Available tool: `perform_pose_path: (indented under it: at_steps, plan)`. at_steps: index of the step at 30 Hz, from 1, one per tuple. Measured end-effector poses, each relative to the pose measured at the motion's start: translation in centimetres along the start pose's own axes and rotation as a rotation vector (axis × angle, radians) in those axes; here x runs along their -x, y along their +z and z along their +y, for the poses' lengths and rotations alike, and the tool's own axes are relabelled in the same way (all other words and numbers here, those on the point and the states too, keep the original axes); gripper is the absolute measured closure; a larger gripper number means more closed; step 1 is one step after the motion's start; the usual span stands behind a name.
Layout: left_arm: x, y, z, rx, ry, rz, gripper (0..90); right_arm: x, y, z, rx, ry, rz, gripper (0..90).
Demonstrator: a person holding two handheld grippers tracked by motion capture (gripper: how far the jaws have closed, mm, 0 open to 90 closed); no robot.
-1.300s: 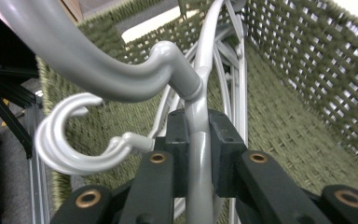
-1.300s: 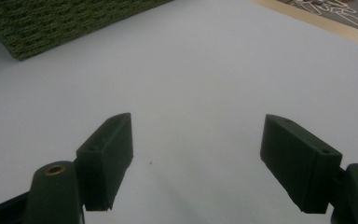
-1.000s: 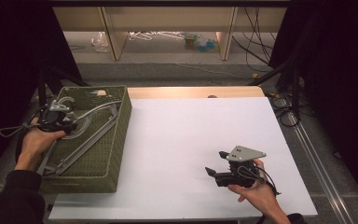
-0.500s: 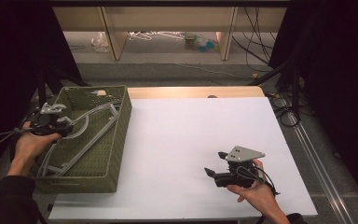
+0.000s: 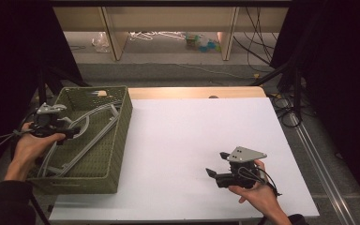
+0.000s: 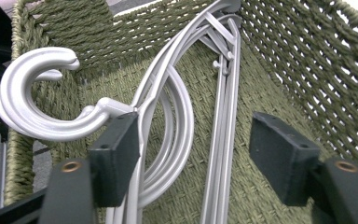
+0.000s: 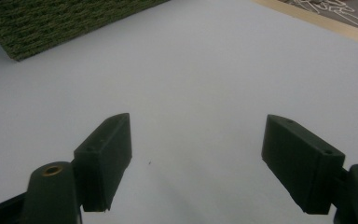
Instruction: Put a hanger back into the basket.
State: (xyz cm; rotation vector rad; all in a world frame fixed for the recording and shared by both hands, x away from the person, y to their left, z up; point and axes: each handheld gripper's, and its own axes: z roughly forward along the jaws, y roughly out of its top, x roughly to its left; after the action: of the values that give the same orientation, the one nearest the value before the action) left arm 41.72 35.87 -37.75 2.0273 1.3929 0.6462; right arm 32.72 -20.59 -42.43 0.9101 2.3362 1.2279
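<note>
While the left tongs (image 5: 70,132) hang over the near-left part of the woven green basket (image 5: 117,140), their jaws have just been opening. In the left gripper view they stand released, with the grey plastic hangers (image 6: 177,121) passing between the pads. One pad (image 6: 116,158) sits right against a hanger neck, but nothing is pinched. A second ago the basket lay tipped, its base facing the camera; now it stands upright on the left edge of the desk (image 5: 192,140), mouth up, and the left hand has shifted a little with it. My read: the hangers have been let go, so the drop into the basket looks done, and pulling the tongs clear is probably next.

The hangers lie in a stack inside the basket, hooks toward the near-left wall and shoulders toward the far corner.

The right tongs (image 5: 218,165) rest near the front right of the desk, jaws wide, nothing between them; same spot as before. Bare white desk is ahead of them in the right gripper view, with the basket's corner (image 7: 51,23) top left.

Hard to tell: the hanger count, since they overlap. The lower ends are cut off by the frame and the basket wall. Whether that left pad actually touches the neck is unclear.
</note>
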Motion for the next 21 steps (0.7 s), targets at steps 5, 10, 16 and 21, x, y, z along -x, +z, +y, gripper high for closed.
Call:
perform_pose_path:
  at_steps: [5, 10, 16, 21]
  plan:
    - [-0.1, -0.2, 0.0, 0.024, -0.015, 0.006, 24.3, 0.0, 0.0, 0.0, 0.002, 0.006, -0.001, 22.9]
    - [0.0, -0.5, 0.0, 0.057, -0.028, -0.003, 20.7, 0.0, 0.1, 0.0, 0.002, 0.007, 0.0, 22.1]
    - [0.6, -0.9, 0.1, 0.094, -0.034, -0.025, 18.9, 0.0, 0.1, 0.0, 0.002, 0.008, -0.001, 21.4]
    - [1.6, -1.0, 0.2, 0.13, -0.037, -0.037, 18.9, 0.0, 0.0, 0.0, -0.005, 0.021, -0.004, 20.9]
